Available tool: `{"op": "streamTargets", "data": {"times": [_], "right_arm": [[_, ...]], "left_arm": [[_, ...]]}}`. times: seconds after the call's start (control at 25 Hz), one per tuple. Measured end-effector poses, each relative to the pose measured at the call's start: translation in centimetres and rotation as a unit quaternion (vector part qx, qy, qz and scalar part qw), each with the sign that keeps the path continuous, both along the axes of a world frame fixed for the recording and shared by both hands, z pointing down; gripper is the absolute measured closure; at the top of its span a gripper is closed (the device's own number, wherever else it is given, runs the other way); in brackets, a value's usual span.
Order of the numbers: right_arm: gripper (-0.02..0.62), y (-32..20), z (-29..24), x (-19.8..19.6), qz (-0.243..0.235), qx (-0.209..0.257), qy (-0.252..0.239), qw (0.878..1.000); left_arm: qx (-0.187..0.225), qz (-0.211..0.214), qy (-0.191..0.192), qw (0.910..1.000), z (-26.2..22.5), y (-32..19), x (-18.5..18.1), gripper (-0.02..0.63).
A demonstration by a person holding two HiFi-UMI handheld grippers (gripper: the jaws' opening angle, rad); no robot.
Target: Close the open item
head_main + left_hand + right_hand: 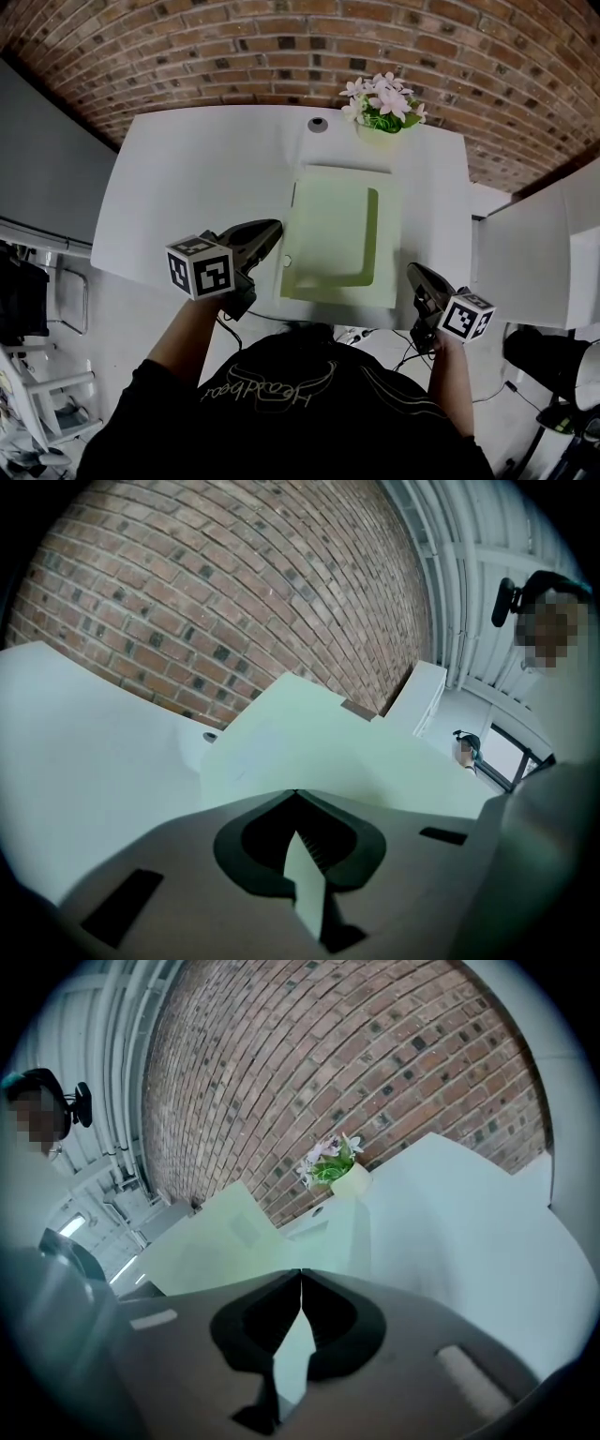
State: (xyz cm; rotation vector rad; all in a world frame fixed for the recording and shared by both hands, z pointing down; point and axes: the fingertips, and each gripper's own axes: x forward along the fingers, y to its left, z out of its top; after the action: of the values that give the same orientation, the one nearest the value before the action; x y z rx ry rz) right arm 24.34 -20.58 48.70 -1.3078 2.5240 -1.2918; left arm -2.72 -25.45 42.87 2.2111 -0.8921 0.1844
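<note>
Folder (pixel 323 234), pale green, lies open at mid-desk (pixel 187 187) between the left gripper (pixel 275 227) and right gripper (pixel 413 271). Both have jaws pressed together, holding nothing. Pushing the cover unsteadied could slide the light folder toward the flowerpot (pixel 382 131) rather than fold it.

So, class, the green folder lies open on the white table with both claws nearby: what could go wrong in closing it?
1. The left claw and right claw are both shut, so they can only push; the green folder may slide rather than fold.
2. The flower pot stands just beyond its far edge; a forward shove could topple it.
</note>
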Motion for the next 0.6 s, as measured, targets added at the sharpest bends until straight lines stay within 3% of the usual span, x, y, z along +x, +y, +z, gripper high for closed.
{"op": "streamTargets", "data": {"times": [0.32,0.6], "right_arm": [[0.561,-0.6,1.2,0.2,-0.035,0.001,0.018,0.999],[0.561,-1.3,2.9,0.1,-0.031,-0.02,0.02,0.999]], "left_arm": [[0.009,-0.01,-0.028,0.9995,0.8,0.5,0.9,0.604],[0.003,-0.012,-0.039,0.9992,1.4,0.6,1.1,0.604]]}}
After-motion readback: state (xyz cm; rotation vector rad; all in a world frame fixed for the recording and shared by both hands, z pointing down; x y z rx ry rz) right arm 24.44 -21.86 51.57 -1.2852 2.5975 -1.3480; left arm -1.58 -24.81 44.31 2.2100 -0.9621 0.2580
